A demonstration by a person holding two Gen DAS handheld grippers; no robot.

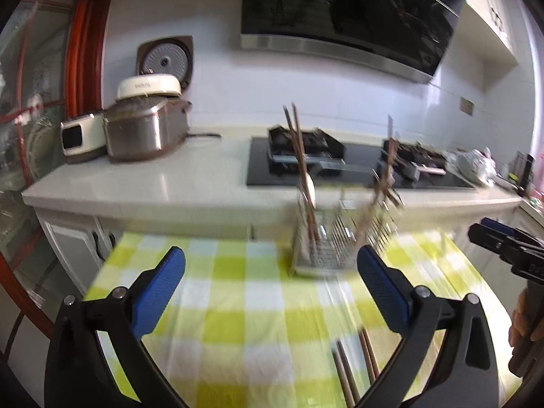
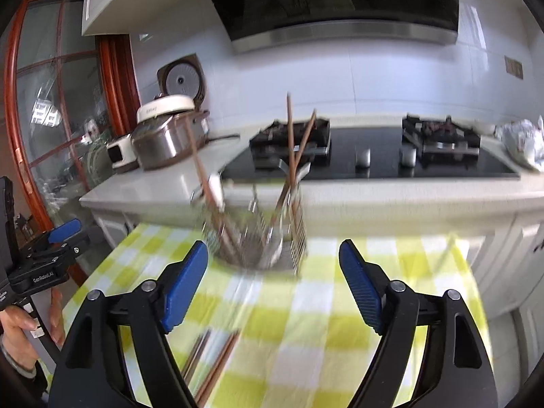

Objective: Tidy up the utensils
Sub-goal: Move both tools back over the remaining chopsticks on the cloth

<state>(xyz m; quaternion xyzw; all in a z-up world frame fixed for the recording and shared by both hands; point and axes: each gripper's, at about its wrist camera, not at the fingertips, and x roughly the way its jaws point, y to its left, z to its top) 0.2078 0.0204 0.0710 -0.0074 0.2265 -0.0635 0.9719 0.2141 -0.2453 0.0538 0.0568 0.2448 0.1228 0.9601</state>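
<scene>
On the checked surface [image 2: 306,309] the wire caddy [image 2: 258,238] stands at twelve o'clock. Loose chopsticks [image 2: 217,360] lie at seven o'clock. Both the right gripper [image 2: 273,292] and left gripper [image 1: 272,295] gape empty; approach the sticks low, pinching mid-length.

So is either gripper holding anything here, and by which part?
Nothing is held. The left gripper and right gripper are both open and empty; brown wooden chopsticks lie on the checked cloth.

Left gripper [image 1: 271,289] level, jaws spread wide, empty, right gripper [image 2: 273,289] alongside, jaws likewise apart
</scene>
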